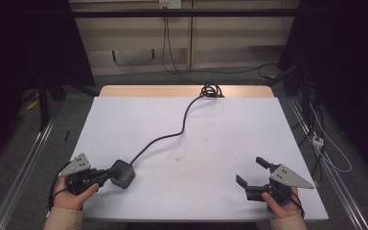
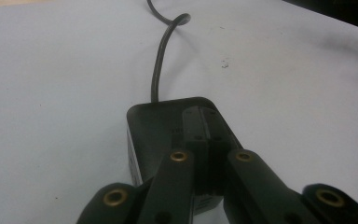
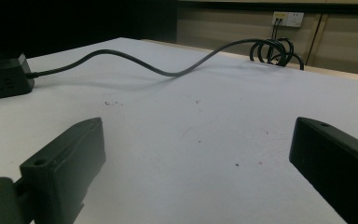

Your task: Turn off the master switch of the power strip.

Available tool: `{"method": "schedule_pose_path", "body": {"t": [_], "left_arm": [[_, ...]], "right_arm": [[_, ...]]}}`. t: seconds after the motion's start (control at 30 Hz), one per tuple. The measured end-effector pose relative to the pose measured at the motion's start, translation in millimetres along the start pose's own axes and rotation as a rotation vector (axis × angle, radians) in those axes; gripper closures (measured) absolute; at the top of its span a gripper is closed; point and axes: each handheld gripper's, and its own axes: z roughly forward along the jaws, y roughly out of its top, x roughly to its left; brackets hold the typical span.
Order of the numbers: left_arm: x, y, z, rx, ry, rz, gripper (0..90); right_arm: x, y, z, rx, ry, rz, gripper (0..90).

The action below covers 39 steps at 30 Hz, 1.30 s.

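A black socket cube (image 1: 123, 173) (image 2: 158, 126) (image 3: 4, 77) rests on the white table near its front left. Its dark cable (image 1: 172, 135) (image 2: 161, 51) (image 3: 168, 70) winds back to a coil (image 1: 211, 90) (image 3: 275, 50) at the far edge. My left gripper (image 1: 109, 175) (image 2: 204, 116) is shut, jaws pressed together, and lies over the cube's top. Whether it touches the top I cannot tell. At the front right, my right gripper (image 1: 251, 171) (image 3: 200, 140) is open wide over bare table, with nothing between its jaws.
The white tabletop (image 1: 220, 124) has small dark specks near the middle. A wall outlet (image 1: 168, 4) (image 3: 288, 18) sits behind the table, with cables running down to the floor. A white power strip (image 1: 317, 140) lies on the floor to the right.
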Motion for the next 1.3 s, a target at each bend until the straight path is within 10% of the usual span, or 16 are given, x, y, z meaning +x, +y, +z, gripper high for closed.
{"method": "schedule_pose_path", "body": {"t": [1.3], "left_arm": [[2.1, -2.2, 2.5, -0.017, -0.015, 0.013, 90.0]], "right_arm": [[-0.7, 0.2, -0.9, -0.003, -0.002, -0.001, 3.0]]}}
